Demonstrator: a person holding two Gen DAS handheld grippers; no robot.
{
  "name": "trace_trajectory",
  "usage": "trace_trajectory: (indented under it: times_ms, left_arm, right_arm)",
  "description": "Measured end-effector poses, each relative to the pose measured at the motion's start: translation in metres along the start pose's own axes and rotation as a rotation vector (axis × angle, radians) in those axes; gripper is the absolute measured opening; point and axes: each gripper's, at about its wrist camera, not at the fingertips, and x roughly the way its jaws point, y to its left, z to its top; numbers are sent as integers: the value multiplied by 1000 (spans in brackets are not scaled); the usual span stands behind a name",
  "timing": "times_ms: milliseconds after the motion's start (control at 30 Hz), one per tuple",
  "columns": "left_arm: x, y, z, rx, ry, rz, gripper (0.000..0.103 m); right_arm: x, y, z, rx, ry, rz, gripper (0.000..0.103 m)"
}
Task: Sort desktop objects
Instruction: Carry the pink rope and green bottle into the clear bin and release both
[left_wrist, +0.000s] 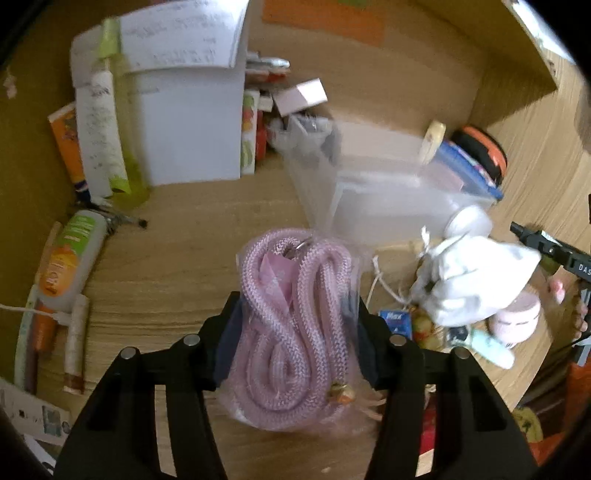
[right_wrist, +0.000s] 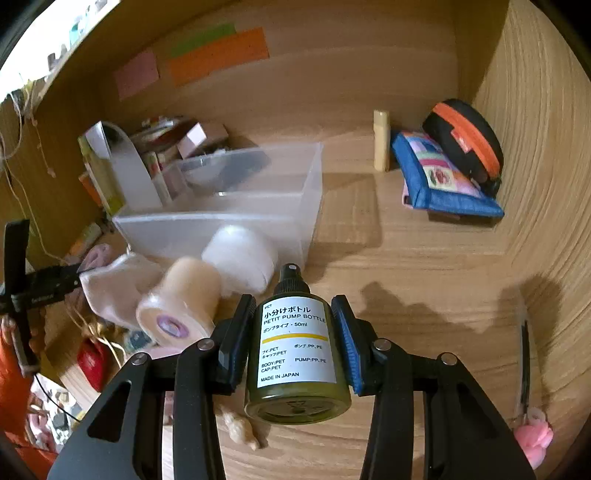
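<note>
Left wrist view: the left gripper (left_wrist: 295, 343) clamps a clear bag of pink cord (left_wrist: 291, 328) above the wooden bench (left_wrist: 177, 251). Right wrist view: the right gripper (right_wrist: 293, 343) grips an olive pump bottle (right_wrist: 295, 354) (label facing up), near a clear bin (right_wrist: 310, 192).

I'm at a cluttered home desk set in a wooden alcove. Sticky notes (right_wrist: 218, 55) dot its far wall; toiletry tubes (left_wrist: 70, 254), pouches (right_wrist: 443, 177) and a clear plastic bin (right_wrist: 236, 218) crowd the wooden desktop (right_wrist: 406, 277).

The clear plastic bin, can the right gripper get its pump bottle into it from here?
Probably yes. The right gripper holds the pump bottle, and the clear plastic bin sits open-topped just ahead. Only the white roll and beige roll lie before it.
</note>
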Motion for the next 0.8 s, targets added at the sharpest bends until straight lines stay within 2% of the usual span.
trace_trajectory:
  times_ms: [167, 300, 433, 600, 800]
  left_arm:
    - [-12, 3, 6, -28, -41, -3, 51]
    - [-25, -1, 14, -28, -112, 11, 51]
    - [-41, -13, 23, -10, -177, -12, 51]
    - [-47, -28, 40, 9, -218, -63, 51]
    - [-43, -46, 59, 30, -240, -82, 51]
  right_arm:
    - [-7, 7, 9, 5, -38, 22, 39]
    - [-11, 15, 17, -8, -67, 34, 39]
    - [-11, 20, 27, -16, -87, 45, 39]
    - [-7, 26, 39, -28, -107, 61, 39]
    - [4, 32, 53, -44, -109, 77, 39]
